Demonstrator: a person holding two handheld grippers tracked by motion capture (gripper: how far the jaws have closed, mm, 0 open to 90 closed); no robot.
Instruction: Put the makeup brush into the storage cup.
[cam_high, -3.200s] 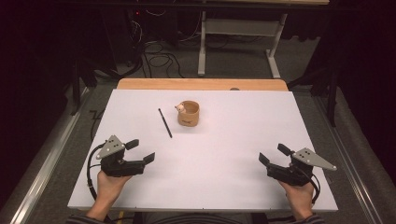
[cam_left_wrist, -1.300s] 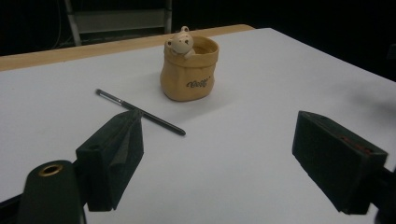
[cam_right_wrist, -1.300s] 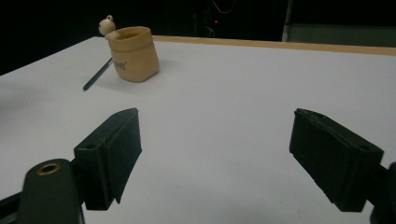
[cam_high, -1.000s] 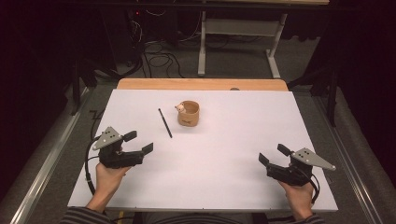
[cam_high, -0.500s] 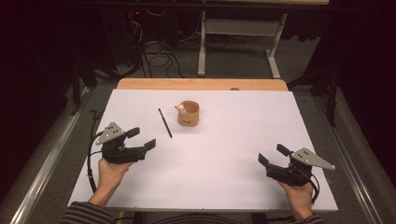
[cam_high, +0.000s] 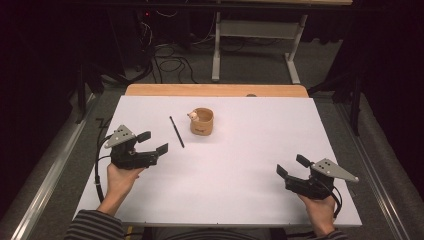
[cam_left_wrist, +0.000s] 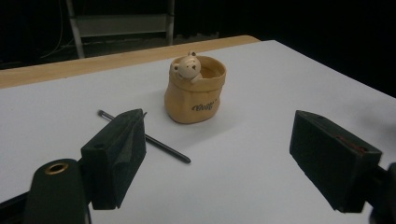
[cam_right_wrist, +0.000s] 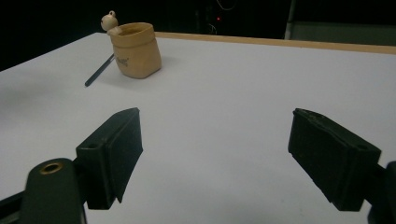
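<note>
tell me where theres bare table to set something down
Most of the white table is bare: the wide stretch between the left gripper and right gripper, and the whole right side past the pot. The one crowded spot is around pot and black stick.

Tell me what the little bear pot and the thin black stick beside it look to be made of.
Bear pot: looks like glazed ceramic or moulded resin, tan, smooth with a soft sheen, shaped like a sack with printed lettering; which one is unclear. Black stick: thin, straight, dark and matte, probably plastic or coated metal, perhaps a stylus or pen refill; too small to tell.
</note>
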